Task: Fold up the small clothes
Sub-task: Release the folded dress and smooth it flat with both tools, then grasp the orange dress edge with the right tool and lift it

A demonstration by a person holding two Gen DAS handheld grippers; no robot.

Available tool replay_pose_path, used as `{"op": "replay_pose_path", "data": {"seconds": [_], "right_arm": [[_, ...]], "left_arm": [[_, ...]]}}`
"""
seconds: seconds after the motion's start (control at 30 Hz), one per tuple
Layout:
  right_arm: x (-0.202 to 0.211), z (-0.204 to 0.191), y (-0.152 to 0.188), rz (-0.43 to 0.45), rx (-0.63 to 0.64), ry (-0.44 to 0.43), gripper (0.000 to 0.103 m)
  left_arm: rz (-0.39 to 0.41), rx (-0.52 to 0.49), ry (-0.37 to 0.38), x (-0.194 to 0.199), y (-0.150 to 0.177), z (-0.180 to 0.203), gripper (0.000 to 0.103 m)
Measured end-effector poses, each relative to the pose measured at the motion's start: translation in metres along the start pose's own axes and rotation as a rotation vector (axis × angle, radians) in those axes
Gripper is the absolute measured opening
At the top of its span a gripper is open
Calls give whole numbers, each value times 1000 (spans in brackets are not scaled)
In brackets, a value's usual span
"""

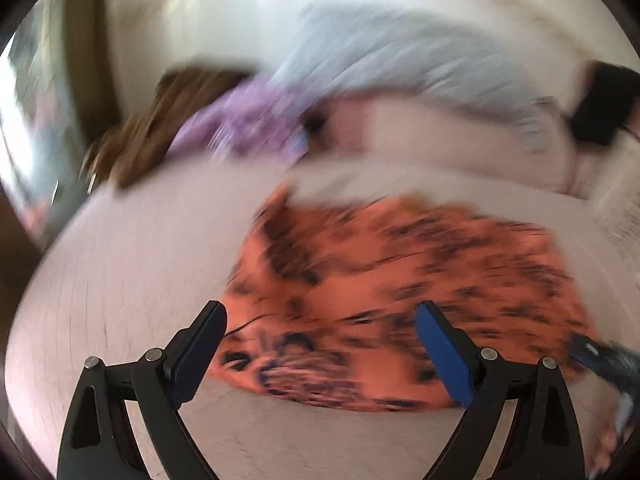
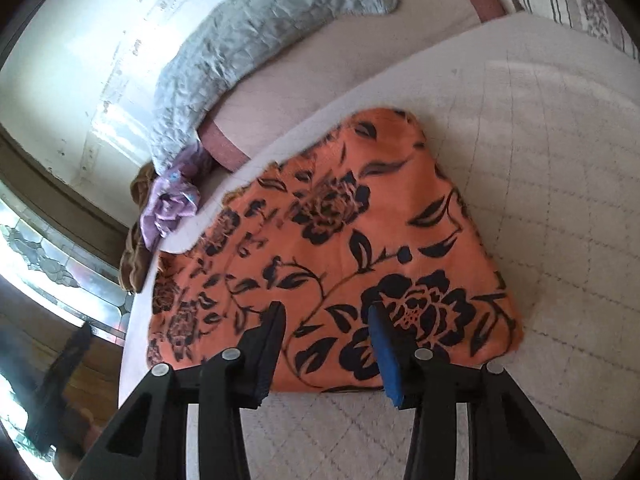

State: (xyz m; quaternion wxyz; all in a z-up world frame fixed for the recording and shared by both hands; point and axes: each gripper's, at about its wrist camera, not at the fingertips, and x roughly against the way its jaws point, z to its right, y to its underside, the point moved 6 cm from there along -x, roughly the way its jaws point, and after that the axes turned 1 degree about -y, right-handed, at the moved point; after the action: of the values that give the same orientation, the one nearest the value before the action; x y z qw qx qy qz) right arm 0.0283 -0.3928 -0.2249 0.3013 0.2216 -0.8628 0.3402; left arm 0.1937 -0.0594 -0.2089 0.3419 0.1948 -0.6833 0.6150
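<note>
Both my wrist cameras look forward and down along their fingers, close over the bed. They share the orange floral garment (image 1: 400,280) (image 2: 340,240) and grey quilt (image 1: 400,48) (image 2: 240,48).

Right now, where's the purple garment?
In the right wrist view the purple garment lies crumpled at left, beyond the orange floral cloth, between the grey quilted blanket and a brown garment.

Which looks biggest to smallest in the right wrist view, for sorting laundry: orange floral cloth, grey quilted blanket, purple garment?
1. orange floral cloth, though it lies nearest the camera
2. grey quilted blanket
3. purple garment
</note>
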Motion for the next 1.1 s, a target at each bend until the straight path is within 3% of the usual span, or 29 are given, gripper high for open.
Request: {"op": "replay_pose_path", "data": {"seconds": [0.1,0.13,0.23,0.3,0.43,0.57,0.67,0.73,0.77,0.9,1.0,1.1], "right_arm": [[-21,6,6,-60,15,49,46],[-21,6,5,-54,25,53,47],[-19,0,5,-56,61,62,48],[-15,0,4,-58,44,41,48],[5,3,1,-44,-20,-53,53],[27,-3,1,17,-36,-112,54],[20,-15,7,-27,-8,-142,54],[8,-23,17,-70,46,-92,54],[-5,-25,25,-112,87,-39,53],[-25,-30,32,-162,114,33,52],[-19,-63,18,-132,174,-7,52],[-36,-106,1,-136,211,-55,52]], "left_arm": [[-104,34,-111,-53,8,-37,95],[-132,36,-114,-64,12,-41,95],[-178,163,-12,-89,23,-53,100],[-192,198,-11,-86,24,-56,100],[-122,43,-90,-58,17,-40,99],[-56,-5,-84,-28,18,-35,99],[-108,-26,-157,-36,28,-45,99],[-185,7,-136,-53,40,-52,100],[-205,71,-98,-57,42,-58,100],[-242,151,-51,-51,35,-68,100],[-169,157,-91,-32,26,-77,100],[-188,140,-143,-40,25,-84,100]]}}
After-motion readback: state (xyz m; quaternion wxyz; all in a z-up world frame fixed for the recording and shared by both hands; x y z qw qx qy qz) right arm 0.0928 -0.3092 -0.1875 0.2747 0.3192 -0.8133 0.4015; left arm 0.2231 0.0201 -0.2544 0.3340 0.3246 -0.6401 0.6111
